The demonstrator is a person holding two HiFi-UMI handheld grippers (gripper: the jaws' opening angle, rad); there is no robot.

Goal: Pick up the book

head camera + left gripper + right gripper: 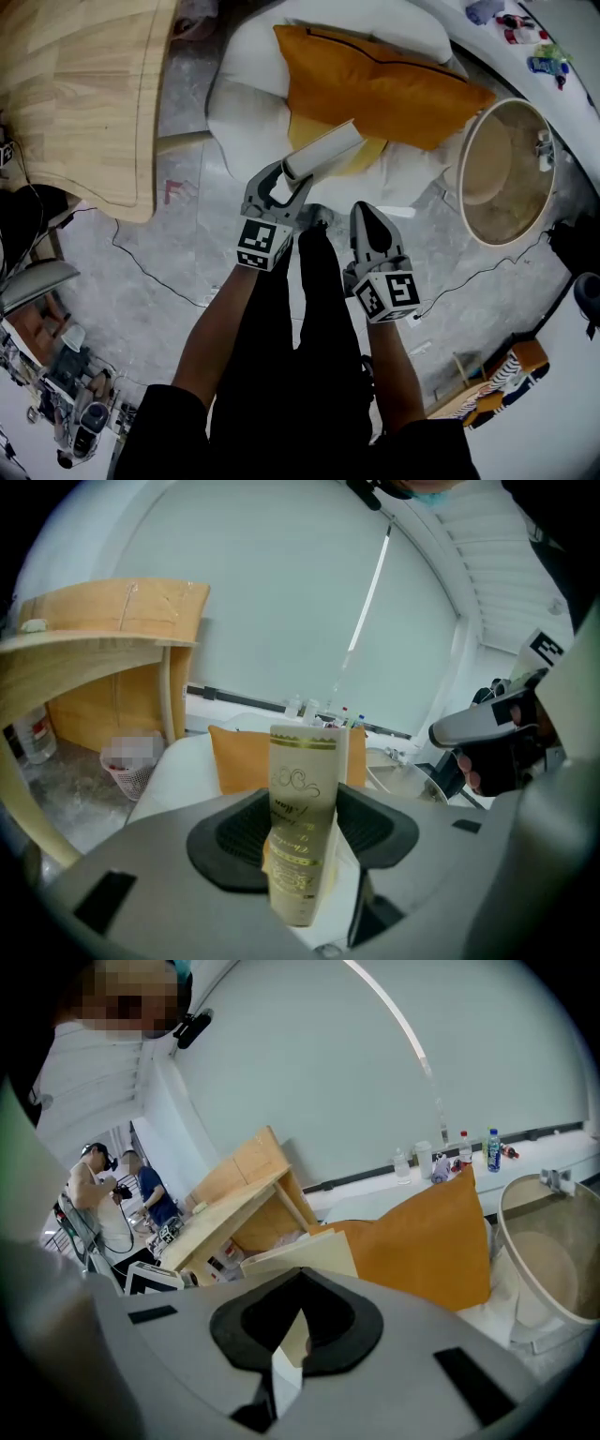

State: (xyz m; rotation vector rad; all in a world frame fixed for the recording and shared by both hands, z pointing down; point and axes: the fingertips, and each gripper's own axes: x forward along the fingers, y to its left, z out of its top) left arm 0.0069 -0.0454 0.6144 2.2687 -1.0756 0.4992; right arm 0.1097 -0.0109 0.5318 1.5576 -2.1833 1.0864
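Observation:
The book (323, 150) is cream with gold print on its spine, and it hangs in the air over the white seat (239, 112). My left gripper (291, 180) is shut on its near end. In the left gripper view the book (302, 761) stands upright between the black pads (239, 832), filling the left gripper (302, 808). My right gripper (365, 212) is just right of the book and holds nothing. In the right gripper view the right gripper (302, 1277) has its jaws closed to a point, with the cream book (305, 1252) beyond them.
An orange cushion (375, 80) lies on the white seat, over something yellow (367, 156). A wooden table (75, 94) stands to the left and a round tub (506, 173) to the right. Cables run across the grey floor (178, 272). People (112, 1194) stand far off.

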